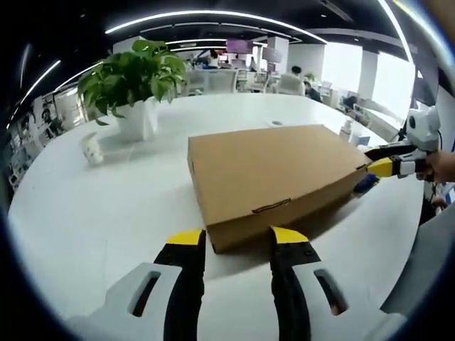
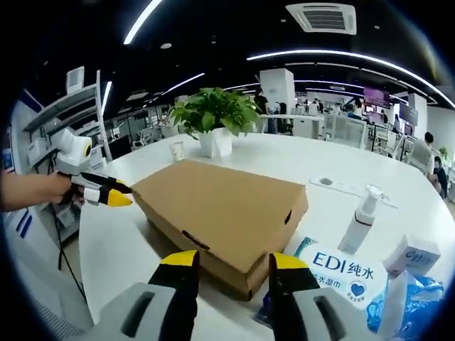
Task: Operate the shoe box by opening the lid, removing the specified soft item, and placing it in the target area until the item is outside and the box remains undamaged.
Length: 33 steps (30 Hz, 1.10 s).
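Note:
A brown cardboard shoe box [image 1: 270, 177] lies flat on the white table [image 1: 99, 213] with its lid down. My left gripper [image 1: 237, 238] is open, and its yellow-tipped jaws stand on either side of the box's near corner. In the right gripper view the same box [image 2: 220, 206] has its near corner between the jaws of my open right gripper [image 2: 234, 261]. The right gripper [image 1: 387, 167], held by a hand [image 1: 442, 167], meets the box's right-hand corner. The left gripper [image 2: 106, 193] reaches the opposite corner. What is inside the box is hidden.
A potted green plant [image 1: 135, 85] in a white pot and a small white cup [image 1: 91, 148] stand behind the box. Beside the box lie a blue-and-white wipes pack [image 2: 341, 273], a white pump bottle [image 2: 359, 220] and a small white carton [image 2: 411, 256]. Office desks fill the background.

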### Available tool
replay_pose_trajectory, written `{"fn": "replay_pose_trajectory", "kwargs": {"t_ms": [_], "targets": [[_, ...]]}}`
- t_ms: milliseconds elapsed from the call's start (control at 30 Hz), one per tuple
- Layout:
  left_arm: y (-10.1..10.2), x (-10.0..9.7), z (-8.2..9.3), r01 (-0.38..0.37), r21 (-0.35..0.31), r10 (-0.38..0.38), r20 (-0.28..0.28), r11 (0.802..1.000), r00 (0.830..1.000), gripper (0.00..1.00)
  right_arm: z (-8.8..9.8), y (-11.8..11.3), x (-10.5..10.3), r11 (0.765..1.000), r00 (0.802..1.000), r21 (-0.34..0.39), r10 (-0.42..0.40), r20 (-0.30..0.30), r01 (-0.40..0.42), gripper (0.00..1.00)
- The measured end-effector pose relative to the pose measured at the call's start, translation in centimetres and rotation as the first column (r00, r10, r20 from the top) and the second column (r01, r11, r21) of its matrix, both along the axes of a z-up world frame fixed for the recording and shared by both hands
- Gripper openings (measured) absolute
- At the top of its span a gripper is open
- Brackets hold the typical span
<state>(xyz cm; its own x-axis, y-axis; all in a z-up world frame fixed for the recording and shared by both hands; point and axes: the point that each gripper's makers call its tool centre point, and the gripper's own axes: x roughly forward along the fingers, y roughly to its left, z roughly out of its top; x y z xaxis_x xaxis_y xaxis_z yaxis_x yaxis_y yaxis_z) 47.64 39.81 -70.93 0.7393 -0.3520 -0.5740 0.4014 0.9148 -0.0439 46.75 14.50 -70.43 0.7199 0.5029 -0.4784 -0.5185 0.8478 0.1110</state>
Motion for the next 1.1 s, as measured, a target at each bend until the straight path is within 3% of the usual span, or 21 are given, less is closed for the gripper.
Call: {"fn": "replay_pose_trajectory", "kwargs": {"t_ms": [333, 600, 900, 1100], "targets": [[-0.5, -2.9, 2.0, -0.027, -0.037, 0.028, 0.038, 0.999, 0.999, 0.49, 2.4, -2.1, -1.9, 1.0, 0.999, 0.008, 0.002, 0.047, -0.002, 0.5], [-2.8, -5.4, 4.0, 0.033, -0.033, -0.03, 0.091, 0.999, 0.995, 0.62, 3.3, -5.0, -4.4, 1.0, 0.997, -0.018, -0.009, 0.076, 0.01, 0.64], [-5.1, -8.6, 5.5, 0.099, -0.036, -0.093, 0.146, 0.994, 0.985, 0.74, 3.3, -9.0, -8.0, 0.993, 0.995, -0.118, -0.005, 0.096, 0.017, 0.77], [-6.5, -11.1, 5.8, 0.146, -0.043, -0.138, 0.146, 0.988, 0.98, 0.81, 3.9, -11.0, -10.3, 0.995, 0.995, -0.082, -0.051, 0.089, 0.058, 0.87]]}}
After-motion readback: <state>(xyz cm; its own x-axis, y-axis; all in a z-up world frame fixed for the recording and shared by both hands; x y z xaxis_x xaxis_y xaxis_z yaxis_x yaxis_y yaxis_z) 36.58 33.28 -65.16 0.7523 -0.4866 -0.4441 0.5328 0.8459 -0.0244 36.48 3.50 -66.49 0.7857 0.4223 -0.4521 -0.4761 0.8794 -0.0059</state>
